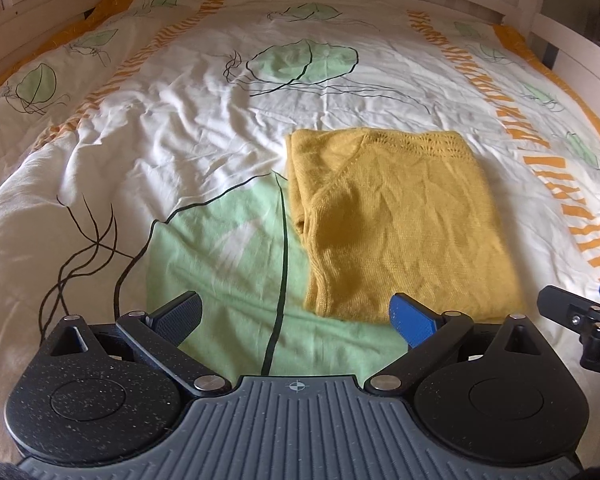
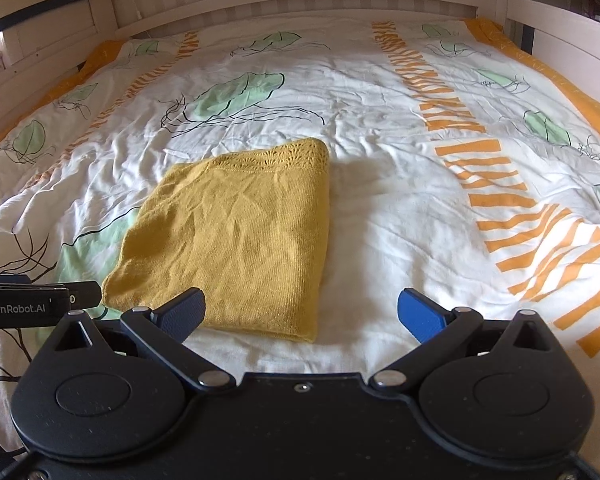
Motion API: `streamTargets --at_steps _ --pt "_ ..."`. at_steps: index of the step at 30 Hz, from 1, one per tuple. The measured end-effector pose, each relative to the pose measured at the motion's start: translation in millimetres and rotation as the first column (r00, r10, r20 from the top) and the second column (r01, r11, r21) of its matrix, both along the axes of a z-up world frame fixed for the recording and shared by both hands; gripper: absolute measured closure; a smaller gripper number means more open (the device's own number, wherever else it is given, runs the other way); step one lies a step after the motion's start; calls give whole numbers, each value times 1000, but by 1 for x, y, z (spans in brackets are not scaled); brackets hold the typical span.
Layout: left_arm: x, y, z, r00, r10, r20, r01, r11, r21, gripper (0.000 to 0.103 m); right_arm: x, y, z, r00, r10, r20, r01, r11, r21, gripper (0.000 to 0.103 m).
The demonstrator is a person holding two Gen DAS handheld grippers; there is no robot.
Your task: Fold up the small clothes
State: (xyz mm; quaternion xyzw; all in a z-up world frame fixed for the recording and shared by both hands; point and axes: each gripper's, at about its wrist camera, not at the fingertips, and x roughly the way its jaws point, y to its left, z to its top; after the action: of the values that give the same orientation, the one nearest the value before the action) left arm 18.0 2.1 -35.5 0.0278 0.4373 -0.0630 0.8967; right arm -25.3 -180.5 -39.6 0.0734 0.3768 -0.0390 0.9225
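Note:
A mustard-yellow knitted garment (image 1: 404, 220) lies folded into a flat rectangle on the bed, with a lacy openwork band along its far edge. In the right wrist view the same garment (image 2: 236, 232) sits left of centre. My left gripper (image 1: 298, 320) hovers open just short of the garment's near left corner, nothing between its fingers. My right gripper (image 2: 302, 316) is open too, over the garment's near right corner and the bare cover beside it. Each gripper's side shows at the edge of the other's view.
The bed is covered by a wrinkled white duvet (image 1: 172, 120) printed with green leaves and orange stripes. A pale wooden headboard (image 2: 300, 4) runs across the far end, and side rails (image 2: 560, 36) line both edges.

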Motion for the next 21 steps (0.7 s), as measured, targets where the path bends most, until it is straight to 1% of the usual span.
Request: streamTargets --at_steps 7,21 --pt "5 2 -5 1000 13 -26 -14 1000 -7 2 2 -9 -7 999 -21 -31 23 998 60 1" --pt "11 -1 -9 998 8 -55 -8 1000 8 2 6 -16 -14 998 -36 -52 41 995 95 1"
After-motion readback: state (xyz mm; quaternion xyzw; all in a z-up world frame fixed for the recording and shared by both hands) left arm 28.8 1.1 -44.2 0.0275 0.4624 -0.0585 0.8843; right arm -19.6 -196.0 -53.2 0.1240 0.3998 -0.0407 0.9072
